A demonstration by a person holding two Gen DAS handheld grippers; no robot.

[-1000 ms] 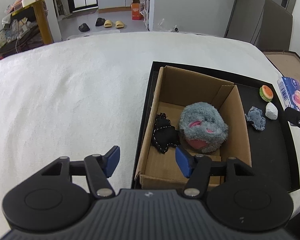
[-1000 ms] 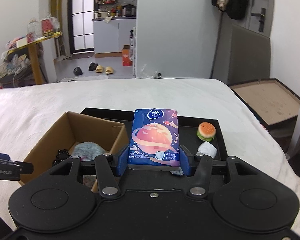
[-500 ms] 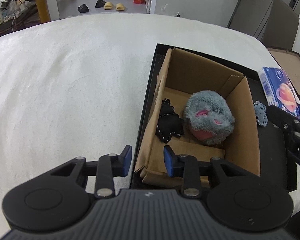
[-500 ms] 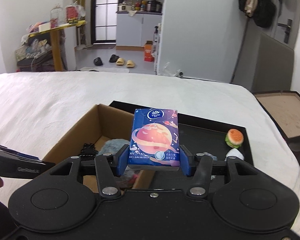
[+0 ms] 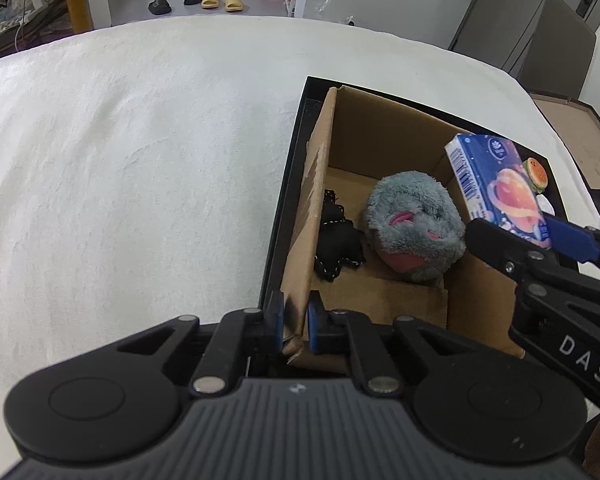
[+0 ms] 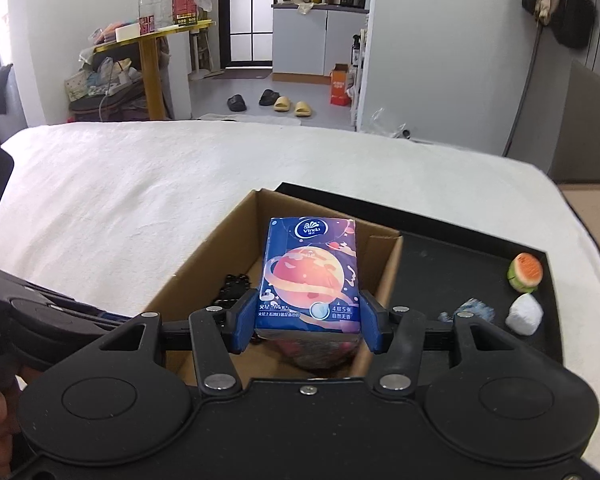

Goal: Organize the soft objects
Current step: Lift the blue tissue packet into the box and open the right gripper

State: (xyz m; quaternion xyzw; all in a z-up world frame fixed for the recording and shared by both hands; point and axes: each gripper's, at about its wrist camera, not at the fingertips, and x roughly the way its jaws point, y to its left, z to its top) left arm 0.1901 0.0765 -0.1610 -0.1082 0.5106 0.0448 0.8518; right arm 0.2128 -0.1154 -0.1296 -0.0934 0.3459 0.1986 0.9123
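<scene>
The blue tissue pack (image 6: 311, 276) hangs over the open cardboard box (image 5: 320, 184) on the black tray (image 6: 460, 248), clamped in your right gripper (image 6: 308, 322), while your left gripper (image 5: 294, 322) fingers pinch the box's near wall, having just closed on it.

White bedspread (image 5: 140, 168) covers the bed. Beyond its far edge: 2 black slippers (image 6: 252, 100) & 2 yellow slippers (image 6: 291, 106) on the floor, orange box (image 6: 339, 85) nr them, yellow table (image 6: 152, 52) w/ clutter at left.
</scene>
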